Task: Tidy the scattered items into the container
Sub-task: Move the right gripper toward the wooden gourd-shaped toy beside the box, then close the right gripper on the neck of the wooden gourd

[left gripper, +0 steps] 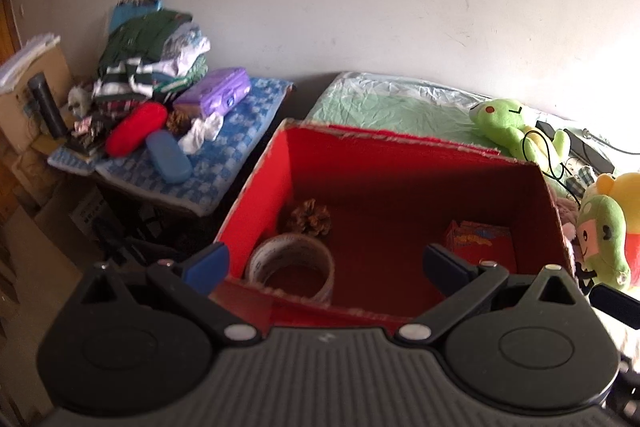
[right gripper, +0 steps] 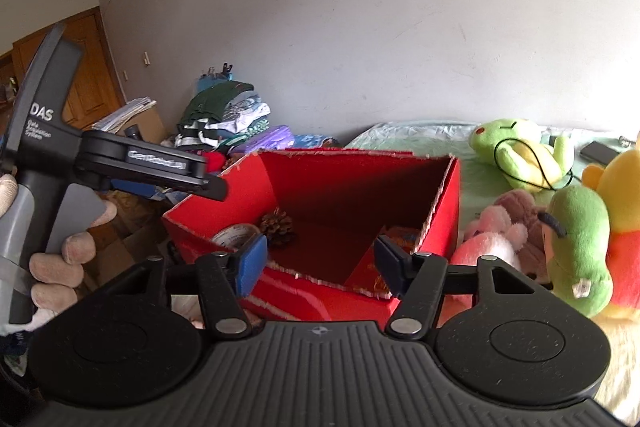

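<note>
My left gripper [left gripper: 324, 263] hung spread and empty over the red box's [left gripper: 256, 187] near rim; my right gripper [right gripper: 320, 267] was likewise spread. Inside lay one tape roll [left gripper: 292, 267], one pinecone [left gripper: 310, 217] and one small carton [left gripper: 482, 245]. Two green plush toys [left gripper: 508, 127] lay on the bed [left gripper: 380, 103].

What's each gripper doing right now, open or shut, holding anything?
Left gripper: open, holding nothing, above the red box.
Right gripper: open, holding nothing, in front of the same box.
</note>
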The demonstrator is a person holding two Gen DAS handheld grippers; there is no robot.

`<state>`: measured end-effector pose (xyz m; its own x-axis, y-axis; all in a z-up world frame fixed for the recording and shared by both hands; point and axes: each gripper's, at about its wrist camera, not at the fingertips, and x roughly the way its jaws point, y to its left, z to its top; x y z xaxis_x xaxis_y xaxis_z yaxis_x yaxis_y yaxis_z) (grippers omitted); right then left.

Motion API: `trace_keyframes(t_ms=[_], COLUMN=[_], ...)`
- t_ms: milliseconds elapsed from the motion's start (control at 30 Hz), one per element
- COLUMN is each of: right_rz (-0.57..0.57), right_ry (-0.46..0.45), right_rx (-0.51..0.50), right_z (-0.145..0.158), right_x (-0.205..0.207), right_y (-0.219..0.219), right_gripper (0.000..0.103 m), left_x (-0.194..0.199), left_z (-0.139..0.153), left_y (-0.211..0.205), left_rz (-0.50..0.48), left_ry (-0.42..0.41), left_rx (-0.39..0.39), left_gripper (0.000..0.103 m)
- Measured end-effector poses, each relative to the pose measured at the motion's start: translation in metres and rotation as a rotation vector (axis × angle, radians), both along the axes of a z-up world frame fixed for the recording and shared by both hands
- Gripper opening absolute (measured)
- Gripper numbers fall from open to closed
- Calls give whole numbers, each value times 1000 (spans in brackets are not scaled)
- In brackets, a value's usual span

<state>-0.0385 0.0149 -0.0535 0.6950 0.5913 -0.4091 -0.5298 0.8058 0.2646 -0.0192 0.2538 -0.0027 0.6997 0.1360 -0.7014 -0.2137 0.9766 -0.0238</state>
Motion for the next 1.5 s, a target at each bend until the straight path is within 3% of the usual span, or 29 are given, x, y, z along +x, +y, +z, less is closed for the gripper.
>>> trace_keyframes(t_ms=[133,233,467,733,1033,1267,1500], right_rz=[37,75,97,24,5,4,78], right_ry=[60,117,331,543,572,587,596], right_rx=[33,39,25,95,120,128,115], right_z=[-11,-20,-52,-81,-80,-83,-83], right_x=[-1,1,16,33,30,32,37], right_y=[-10,-8,7,0,-7,-9,9], right_gripper=[47,41,40,40,40,40,40], left_x=[-15,-24,-30,-28,-26,-40,-33], left_z=[-19,-32,-74,-93,-114,-122,-104], left_y=[17,11,-30,-55,-52,-49,-56], left_rz=[-11,-59,-223,-348,-440,-506,-514], left_ry=[58,89,217,230,319,408,332], left_rx=[-92,-111,-168,-206,-330,-310,-301], left_gripper=[102,102,101,98,100,101,101])
